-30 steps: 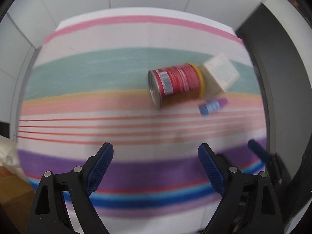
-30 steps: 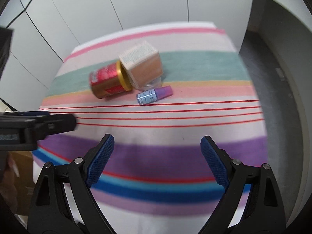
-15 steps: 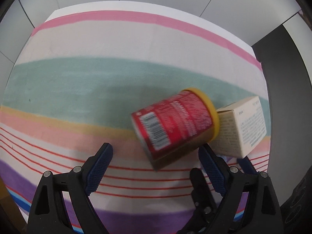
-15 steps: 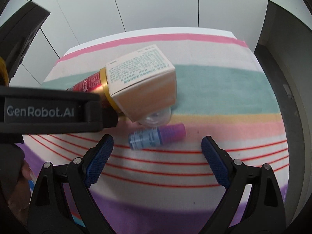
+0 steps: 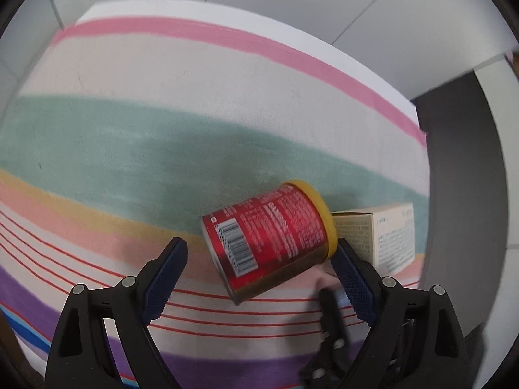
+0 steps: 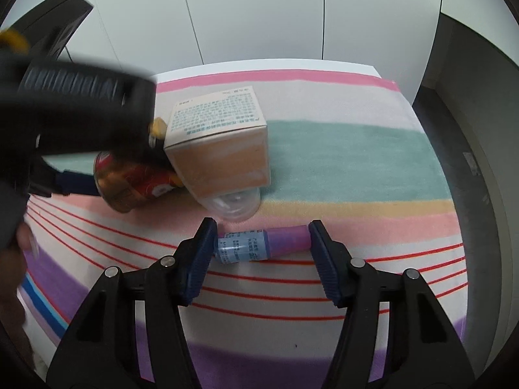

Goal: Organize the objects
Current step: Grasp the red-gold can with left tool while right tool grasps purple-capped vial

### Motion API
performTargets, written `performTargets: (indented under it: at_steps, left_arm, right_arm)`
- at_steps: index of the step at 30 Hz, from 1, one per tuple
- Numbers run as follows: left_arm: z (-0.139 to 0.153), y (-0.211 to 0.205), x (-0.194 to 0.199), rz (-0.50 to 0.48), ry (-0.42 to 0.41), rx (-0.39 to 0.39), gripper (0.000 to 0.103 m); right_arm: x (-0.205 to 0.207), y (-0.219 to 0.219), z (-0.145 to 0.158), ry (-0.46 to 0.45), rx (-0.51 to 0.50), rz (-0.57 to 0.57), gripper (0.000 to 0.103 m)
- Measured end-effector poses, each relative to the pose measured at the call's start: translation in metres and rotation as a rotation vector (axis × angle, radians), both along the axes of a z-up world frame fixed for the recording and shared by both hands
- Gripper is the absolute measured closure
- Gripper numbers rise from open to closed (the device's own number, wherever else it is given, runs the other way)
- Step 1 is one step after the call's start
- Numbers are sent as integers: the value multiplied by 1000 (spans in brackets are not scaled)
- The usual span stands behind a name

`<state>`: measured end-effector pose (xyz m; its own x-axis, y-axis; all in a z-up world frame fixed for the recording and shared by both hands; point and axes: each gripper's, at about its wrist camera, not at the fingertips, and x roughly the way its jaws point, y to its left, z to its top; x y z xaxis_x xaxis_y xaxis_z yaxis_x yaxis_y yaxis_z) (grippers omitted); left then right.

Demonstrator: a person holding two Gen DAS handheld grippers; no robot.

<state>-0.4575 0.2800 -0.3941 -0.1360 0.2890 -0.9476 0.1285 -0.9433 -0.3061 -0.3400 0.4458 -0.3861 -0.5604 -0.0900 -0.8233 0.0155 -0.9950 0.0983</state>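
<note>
A red can with a yellow lid [image 5: 269, 236] lies on its side on the striped cloth, its lid against a cream box [image 5: 386, 236]. My left gripper [image 5: 259, 253] is open with the can between its jaws, not gripped. In the right wrist view the can [image 6: 133, 184] is partly hidden by the left gripper. A small blue bottle with a purple cap [image 6: 262, 244] lies crosswise on the cloth. My right gripper [image 6: 261, 236] is open with a jaw at each end of the bottle. The box [image 6: 220, 142] rests on a clear round lid [image 6: 233, 204].
The striped cloth [image 5: 162, 149] covers the table, which ends at white wall panels behind and at a dark floor gap on the right [image 6: 470, 162]. The right gripper's black fingers [image 5: 331, 324] show low in the left wrist view.
Both grippers moved forward and down. The left one now straddles the can. The right one has narrowed and now brackets the bottle.
</note>
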Motion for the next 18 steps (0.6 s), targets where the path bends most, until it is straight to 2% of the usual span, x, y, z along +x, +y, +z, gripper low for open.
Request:
performTargets:
  at_steps: [6,8,9,10,11,18]
  left_arm:
    - [-4,12,-11,34,-42,-57,13]
    - [-8,17,-11,34,-60,-82,23]
    - [-8,17,-8,35,-50,-96,27]
    - [-5,18,-5,31,-16,-118,36]
    - [-2,20,-3,16,9,-142,38]
    - [9,19,13,-111,71,-294,41]
  right_arm:
    - [-2,7,-2,-8,-9,1,42]
    - [-4,9,-3,-13,-10,1,42]
    - [-4,10,-3,-17,-10,1,42]
    - [-4,11,-4,-20,-11,2,42]
    - [-5,12,-4,-22,-12,4,42]
    - [-8,26,-1,-42,-16,-2,42]
